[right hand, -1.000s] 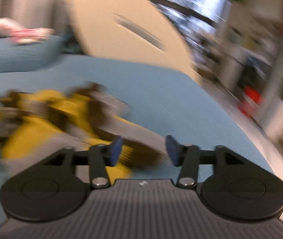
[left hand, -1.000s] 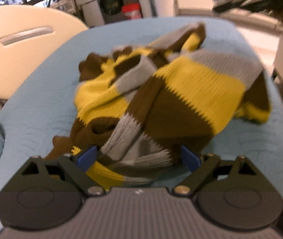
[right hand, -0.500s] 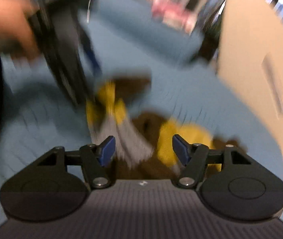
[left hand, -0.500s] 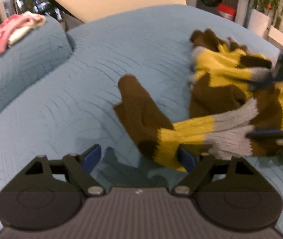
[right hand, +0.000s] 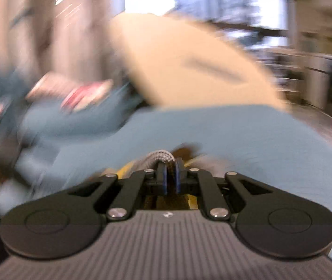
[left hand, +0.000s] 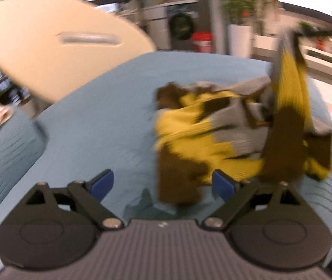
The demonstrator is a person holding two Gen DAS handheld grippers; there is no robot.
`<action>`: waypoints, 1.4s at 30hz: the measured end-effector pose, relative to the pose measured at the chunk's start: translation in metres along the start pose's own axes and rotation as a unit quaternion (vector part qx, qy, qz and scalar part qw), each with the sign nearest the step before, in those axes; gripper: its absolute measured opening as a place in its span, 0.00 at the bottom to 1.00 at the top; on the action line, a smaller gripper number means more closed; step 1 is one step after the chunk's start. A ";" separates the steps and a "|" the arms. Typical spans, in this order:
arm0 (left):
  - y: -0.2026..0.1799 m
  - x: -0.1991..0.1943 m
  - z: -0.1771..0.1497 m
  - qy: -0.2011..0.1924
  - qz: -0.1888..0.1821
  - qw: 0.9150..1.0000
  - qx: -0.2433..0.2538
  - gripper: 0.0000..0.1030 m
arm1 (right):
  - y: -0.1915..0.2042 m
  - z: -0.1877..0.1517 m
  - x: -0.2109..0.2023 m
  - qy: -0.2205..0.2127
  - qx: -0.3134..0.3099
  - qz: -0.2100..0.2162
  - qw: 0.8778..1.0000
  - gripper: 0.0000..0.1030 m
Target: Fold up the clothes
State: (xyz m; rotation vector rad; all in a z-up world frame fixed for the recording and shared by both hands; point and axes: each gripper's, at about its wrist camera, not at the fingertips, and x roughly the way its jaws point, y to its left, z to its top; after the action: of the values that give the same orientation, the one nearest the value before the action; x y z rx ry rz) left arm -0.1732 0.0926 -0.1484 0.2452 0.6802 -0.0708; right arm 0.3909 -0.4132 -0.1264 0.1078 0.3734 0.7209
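Blue quilted bed (left hand: 109,116) carries a crumpled striped sweater (left hand: 212,135). Right gripper (right hand: 170,179) has pinched a knit edge, lifting to spread it; left gripper (left hand: 161,184), wide and empty, probably needs another edge

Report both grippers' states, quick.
Left gripper: jaws opening, nothing between the pads.
Right gripper: shut on a fold of the sweater.

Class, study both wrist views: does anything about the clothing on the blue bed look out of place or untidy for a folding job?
Yes. The striped sweater lies bunched in a crumpled heap on the blue bed rather than spread flat. One part is pulled up at the right, pinched in the right hand-held gripper. The left hand-held gripper is open, holding nothing.
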 end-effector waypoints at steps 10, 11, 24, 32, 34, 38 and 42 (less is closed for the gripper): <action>-0.112 0.037 -0.007 -0.050 0.004 0.935 0.351 0.75 | -0.063 0.023 -0.008 0.181 0.079 -0.205 0.959 0.20; -0.121 0.040 -0.008 -0.056 0.000 0.927 0.371 0.74 | -0.049 0.022 -0.012 0.180 0.059 -0.207 0.960 0.22; -0.122 0.112 0.018 0.022 -0.039 0.970 0.237 0.11 | 0.070 -0.034 -0.085 0.104 -0.138 -0.044 0.984 0.58; -0.067 0.086 0.045 -0.060 -0.007 0.996 0.073 0.09 | 0.140 -0.087 -0.032 0.252 -0.214 0.034 0.943 0.58; -0.056 0.076 0.049 -0.083 0.001 0.996 0.037 0.09 | 0.124 -0.085 -0.010 0.268 -0.227 0.007 0.936 0.56; -0.024 0.035 0.059 -0.122 0.003 0.991 -0.051 0.09 | 0.091 -0.075 0.003 0.238 -0.217 -0.057 0.945 0.08; 0.013 -0.008 0.055 -0.164 0.045 0.981 -0.088 0.00 | 0.021 0.004 -0.039 0.076 -0.135 -0.130 0.979 0.08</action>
State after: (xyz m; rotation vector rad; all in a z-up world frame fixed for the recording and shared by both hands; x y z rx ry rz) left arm -0.1444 0.0911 -0.0995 0.0900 0.3433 0.0359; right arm 0.3519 -0.4234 -0.1066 -0.2511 0.4219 0.5158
